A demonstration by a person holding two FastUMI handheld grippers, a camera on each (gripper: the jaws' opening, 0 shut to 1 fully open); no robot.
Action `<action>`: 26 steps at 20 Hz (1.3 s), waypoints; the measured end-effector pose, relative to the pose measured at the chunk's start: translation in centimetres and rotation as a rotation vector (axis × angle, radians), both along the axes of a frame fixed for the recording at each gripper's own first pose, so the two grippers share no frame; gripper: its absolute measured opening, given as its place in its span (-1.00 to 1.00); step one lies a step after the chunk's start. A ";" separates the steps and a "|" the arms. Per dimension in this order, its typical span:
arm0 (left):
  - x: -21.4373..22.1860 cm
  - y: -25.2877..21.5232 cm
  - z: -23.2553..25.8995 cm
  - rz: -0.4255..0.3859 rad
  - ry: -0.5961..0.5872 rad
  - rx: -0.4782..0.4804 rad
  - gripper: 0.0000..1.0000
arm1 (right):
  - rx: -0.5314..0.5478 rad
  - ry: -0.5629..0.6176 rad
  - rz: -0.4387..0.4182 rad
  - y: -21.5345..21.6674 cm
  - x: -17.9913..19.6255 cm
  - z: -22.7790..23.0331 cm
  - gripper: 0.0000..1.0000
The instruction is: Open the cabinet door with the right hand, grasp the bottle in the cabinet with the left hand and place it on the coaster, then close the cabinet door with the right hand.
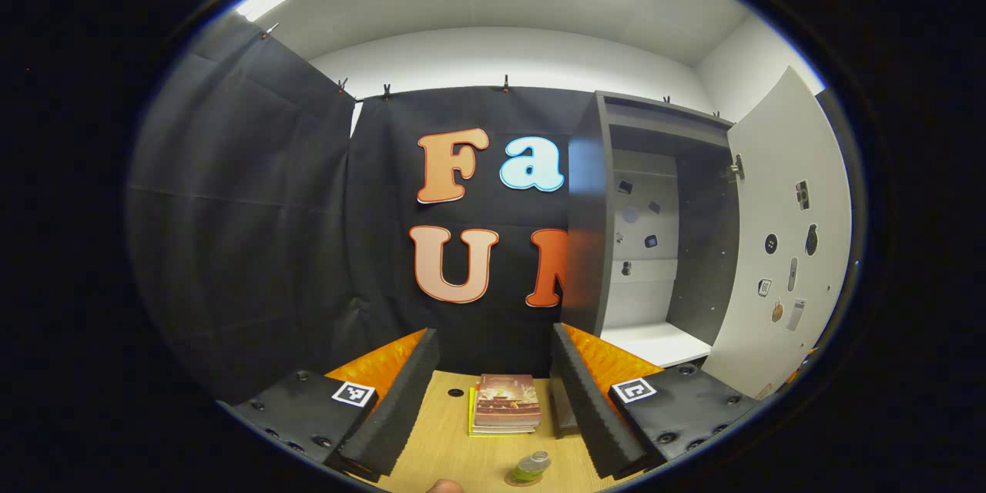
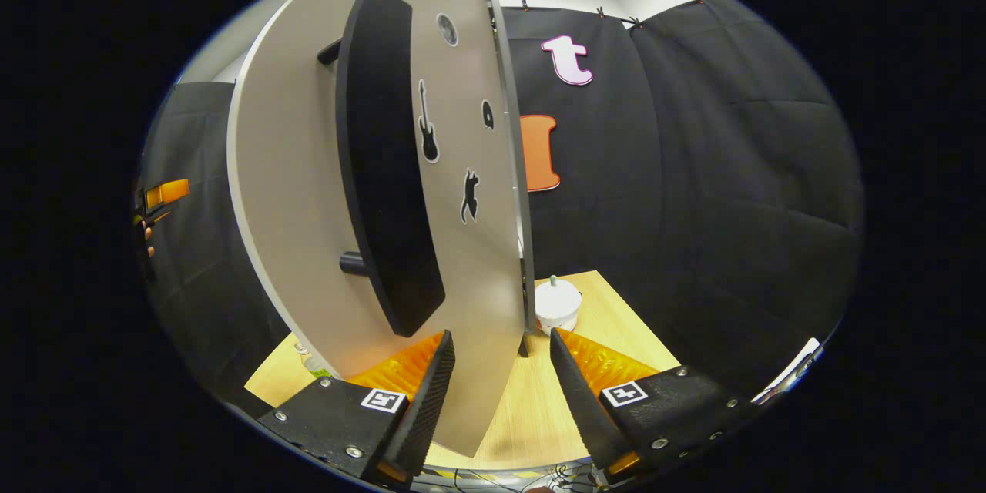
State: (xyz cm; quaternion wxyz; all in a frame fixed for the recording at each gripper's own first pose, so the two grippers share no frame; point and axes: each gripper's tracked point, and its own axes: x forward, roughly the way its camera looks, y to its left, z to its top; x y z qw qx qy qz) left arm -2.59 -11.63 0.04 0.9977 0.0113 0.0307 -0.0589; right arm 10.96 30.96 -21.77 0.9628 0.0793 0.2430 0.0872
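The small bottle (image 1: 533, 464) with a green label stands on a round coaster (image 1: 518, 481) at the near edge of the wooden table, below and between my left gripper's fingers. My left gripper (image 1: 493, 333) is open, empty, and held above the table. The grey cabinet (image 1: 655, 231) stands at the right with its door (image 1: 778, 246) swung wide; its white bottom shelf is bare. In the right gripper view the door (image 2: 308, 192) with its black bar handle (image 2: 385, 169) is very close. My right gripper (image 2: 501, 335) is open, with the door's free edge between its fingers.
A stack of books (image 1: 504, 403) lies on the table (image 1: 439, 431) beyond the bottle. A white round lidded pot (image 2: 557, 304) sits on the table right of the door. The other gripper and a hand (image 2: 158, 204) show at the far left.
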 end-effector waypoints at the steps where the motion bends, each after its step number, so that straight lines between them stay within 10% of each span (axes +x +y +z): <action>1: 0.1 1.1 -0.1 0.007 0.000 0.008 0.92 | -0.007 -0.004 -0.001 0.8 0.1 0.1 0.56; 15: 0.4 12.0 0.7 0.075 -0.045 0.061 0.91 | 0.044 -0.012 0.044 11.4 2.1 -1.3 0.96; 26: 0.0 16.3 0.2 0.135 -0.028 0.096 0.92 | 0.066 -0.010 0.085 14.4 5.4 -3.5 0.85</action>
